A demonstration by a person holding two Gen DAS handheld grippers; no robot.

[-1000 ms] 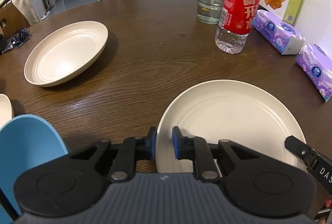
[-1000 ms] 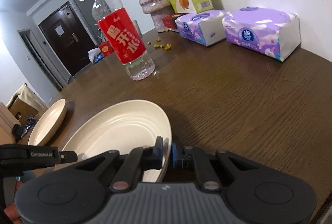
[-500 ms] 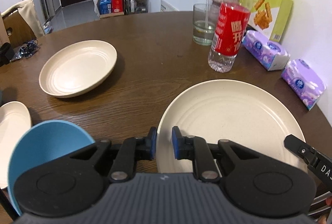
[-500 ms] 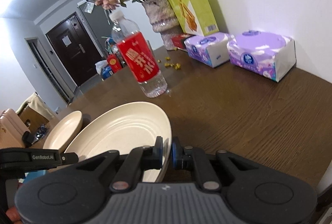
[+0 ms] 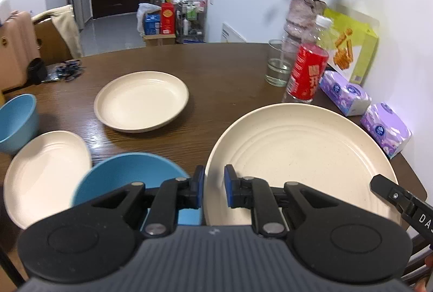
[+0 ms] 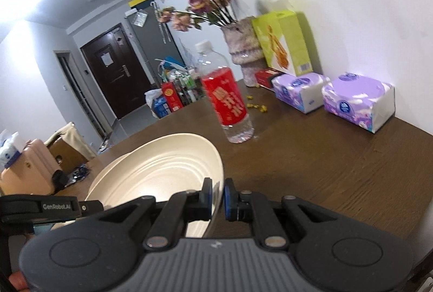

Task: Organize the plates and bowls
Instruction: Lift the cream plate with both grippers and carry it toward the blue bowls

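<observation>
Gripping opposite rims, the left gripper and right gripper each pinch the plate between closed fingers, probably to keep it level in transit. Ahead-left of the left fingers lie two plates and two bowls. Both near rims are hidden behind the gripper bodies; the right view is blurred.

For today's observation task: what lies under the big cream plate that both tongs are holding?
Under the big cream plate, the dark wooden table shows around its rim, and a blue bowl sits beside its left edge. The tabletop directly beneath is covered, so nothing there can be seen.
</observation>
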